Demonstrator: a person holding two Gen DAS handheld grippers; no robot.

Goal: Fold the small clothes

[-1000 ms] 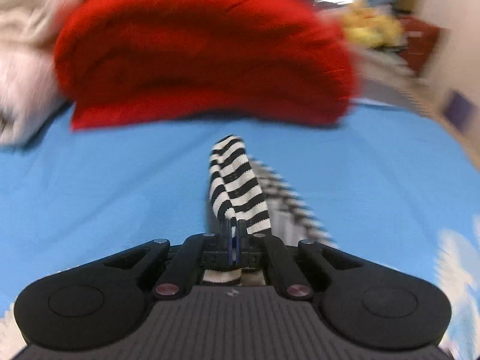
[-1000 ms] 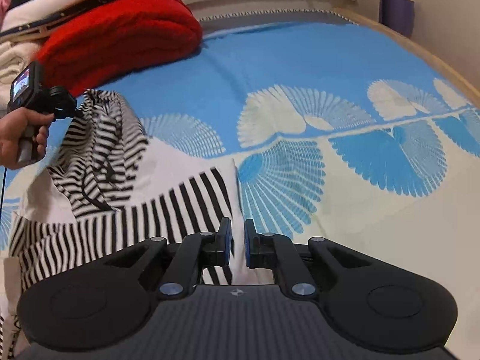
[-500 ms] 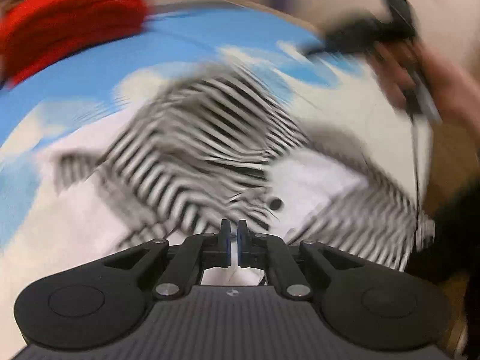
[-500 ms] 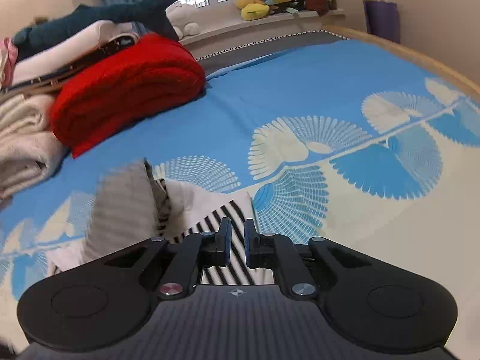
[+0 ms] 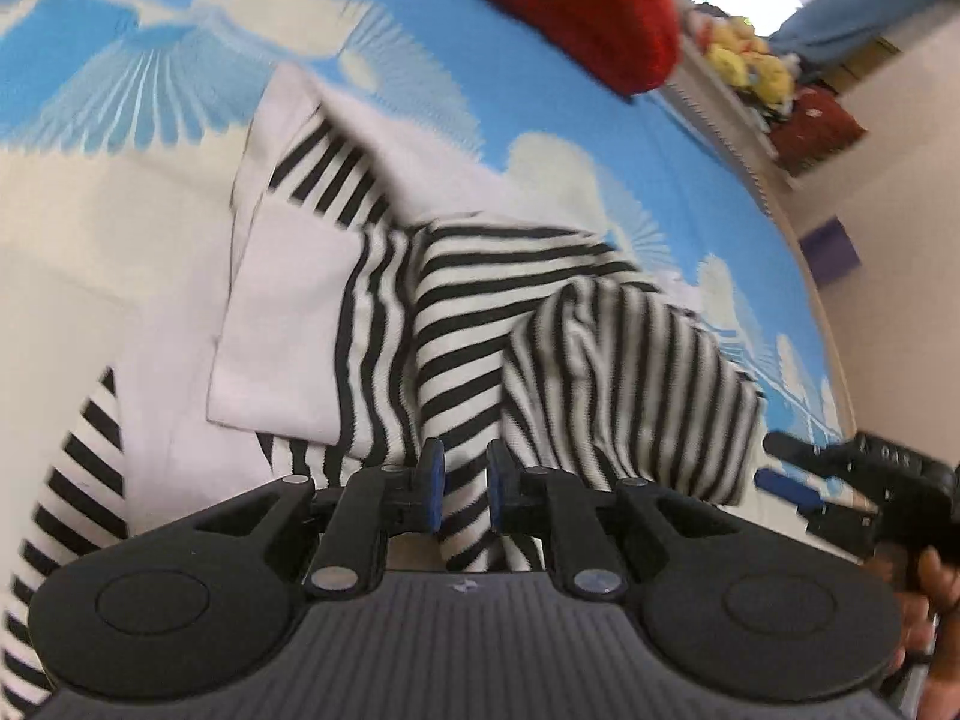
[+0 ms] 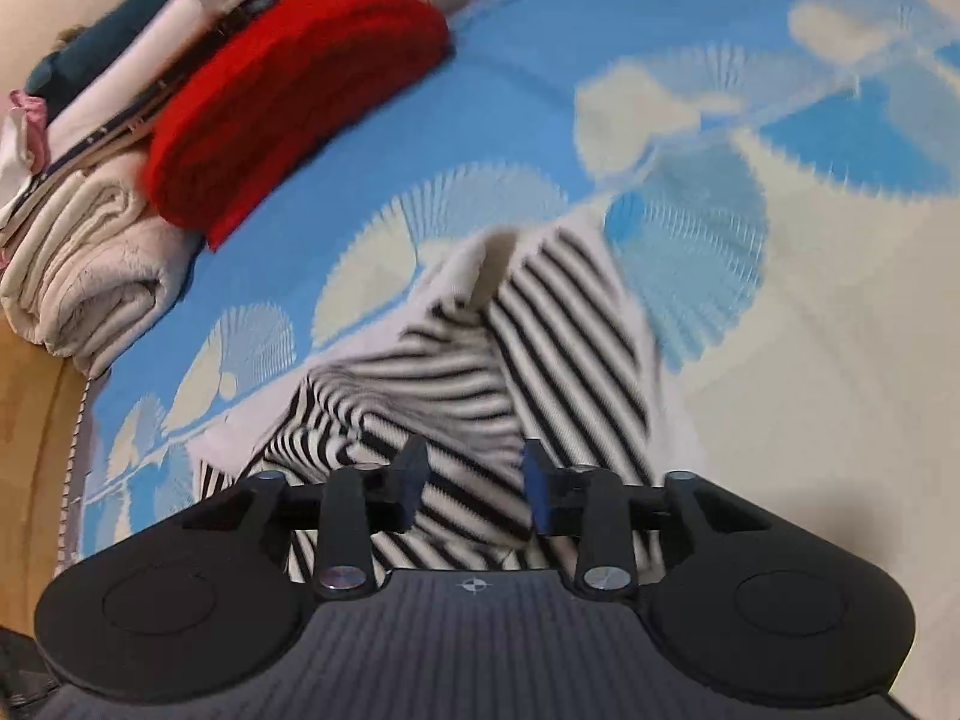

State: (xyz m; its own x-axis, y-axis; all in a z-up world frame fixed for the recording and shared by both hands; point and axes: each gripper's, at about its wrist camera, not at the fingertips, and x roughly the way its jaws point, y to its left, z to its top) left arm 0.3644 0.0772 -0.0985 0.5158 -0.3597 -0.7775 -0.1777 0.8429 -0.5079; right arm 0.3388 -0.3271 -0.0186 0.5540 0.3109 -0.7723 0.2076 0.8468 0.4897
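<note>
the risk is a bunched fold: the striped garment (image 5: pixel 480 324) lies rumpled on the blue bedspread (image 5: pixel 420 48), so a pinch may catch two layers and drag the heap askew. the left gripper (image 5: pixel 461 489) is tipped low over the cloth, its jaws a narrow gap apart with stripes showing between, though probably not gripped; blur makes that unsure. the right gripper (image 6: pixel 473 489) hovers wide open above the garment (image 6: pixel 480 396), holding nothing. a red blanket (image 6: pixel 288 90) lies toward ten o'clock.
</note>
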